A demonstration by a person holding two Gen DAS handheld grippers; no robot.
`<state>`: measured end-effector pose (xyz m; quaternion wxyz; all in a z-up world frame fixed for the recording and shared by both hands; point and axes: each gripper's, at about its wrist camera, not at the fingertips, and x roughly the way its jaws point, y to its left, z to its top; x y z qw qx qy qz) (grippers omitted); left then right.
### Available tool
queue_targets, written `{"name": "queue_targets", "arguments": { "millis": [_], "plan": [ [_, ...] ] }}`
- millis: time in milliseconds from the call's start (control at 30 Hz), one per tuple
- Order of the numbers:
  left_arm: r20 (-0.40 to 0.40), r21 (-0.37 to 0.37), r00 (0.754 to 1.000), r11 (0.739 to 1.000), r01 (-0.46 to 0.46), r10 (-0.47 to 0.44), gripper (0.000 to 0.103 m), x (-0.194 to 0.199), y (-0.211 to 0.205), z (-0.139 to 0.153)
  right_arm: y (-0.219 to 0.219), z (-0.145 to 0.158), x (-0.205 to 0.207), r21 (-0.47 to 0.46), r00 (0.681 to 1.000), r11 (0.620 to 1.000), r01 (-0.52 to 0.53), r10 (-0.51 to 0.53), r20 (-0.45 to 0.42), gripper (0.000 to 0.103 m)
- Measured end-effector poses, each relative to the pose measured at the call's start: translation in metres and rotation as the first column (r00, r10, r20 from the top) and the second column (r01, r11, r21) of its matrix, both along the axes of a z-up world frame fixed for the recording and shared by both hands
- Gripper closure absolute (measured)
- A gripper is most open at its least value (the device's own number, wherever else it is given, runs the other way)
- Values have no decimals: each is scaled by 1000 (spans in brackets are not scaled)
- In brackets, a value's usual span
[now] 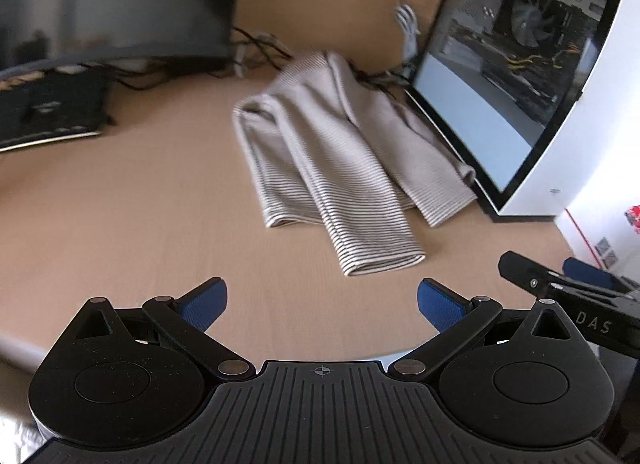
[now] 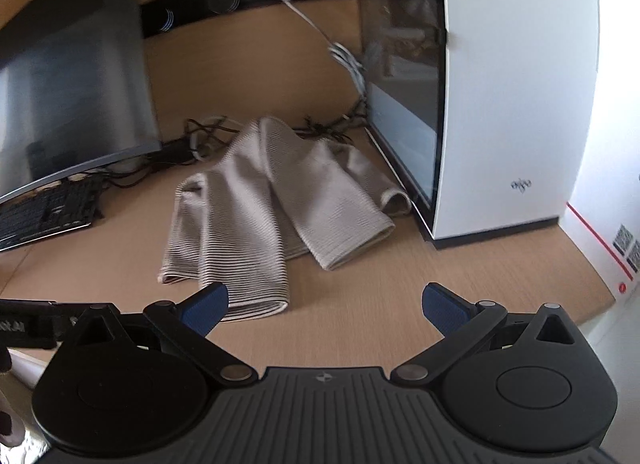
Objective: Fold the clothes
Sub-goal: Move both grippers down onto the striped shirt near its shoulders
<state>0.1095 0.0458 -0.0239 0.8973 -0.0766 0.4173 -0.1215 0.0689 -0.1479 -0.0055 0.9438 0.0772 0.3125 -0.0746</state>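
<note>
A beige striped long-sleeved top lies partly folded on the wooden desk, both sleeves laid over the body and pointing toward me. It also shows in the right wrist view. My left gripper is open and empty, held above the desk short of the near sleeve cuff. My right gripper is open and empty, its left finger just before the near cuff. The right gripper's body shows at the right of the left wrist view.
A white computer case with a glass side stands right of the top, touching it; it also shows in the right wrist view. A monitor, a keyboard and tangled cables are at the back left. A white box is at right.
</note>
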Motion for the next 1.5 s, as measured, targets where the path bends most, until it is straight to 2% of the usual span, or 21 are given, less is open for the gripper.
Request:
{"name": "queue_targets", "arguments": {
  "millis": [200,333,467,567,700,833,967,1100,1133,1300,1433,1500],
  "plan": [
    [-70,-68,992,992,104,-108,0,31,24,-14,9,-8,13,17,985,988,151,-149,-85,0],
    [-93,-122,981,980,156,-167,0,54,34,-23,22,-15,18,58,970,976,208,-199,-137,0],
    [-81,-160,982,974,157,-172,0,84,31,-20,33,-14,20,23,966,978,209,-203,-161,0],
    [-38,-192,985,969,156,-166,0,109,24,-15,28,-12,29,6,964,977,214,-210,-163,0],
    [-17,-213,989,967,138,-145,0,146,19,-19,15,-14,56,41,971,982,184,-175,-165,0],
    [-80,-232,994,971,54,-75,0,182,12,-29,2,-18,96,73,983,989,132,-121,-139,0],
    [-148,-255,988,967,9,-48,0,207,2,-40,-17,-20,150,183,991,978,102,-85,-101,0],
    [-181,-231,983,973,-29,-14,0,227,-9,-54,-28,-27,199,280,995,956,86,-69,-69,0],
    [-195,-224,981,974,-40,-4,0,231,-10,-59,-29,-30,211,295,996,952,84,-67,-66,0],
    [-124,-171,991,985,20,-41,0,219,-16,-60,-31,-48,252,296,995,953,60,-34,-90,0],
    [-133,-168,988,984,54,-77,0,191,1,-59,-33,-64,261,354,989,935,38,15,-146,0],
    [-138,-167,986,983,70,-94,0,177,9,-58,-29,-64,255,352,988,936,9,47,-149,0]
  ]
}}
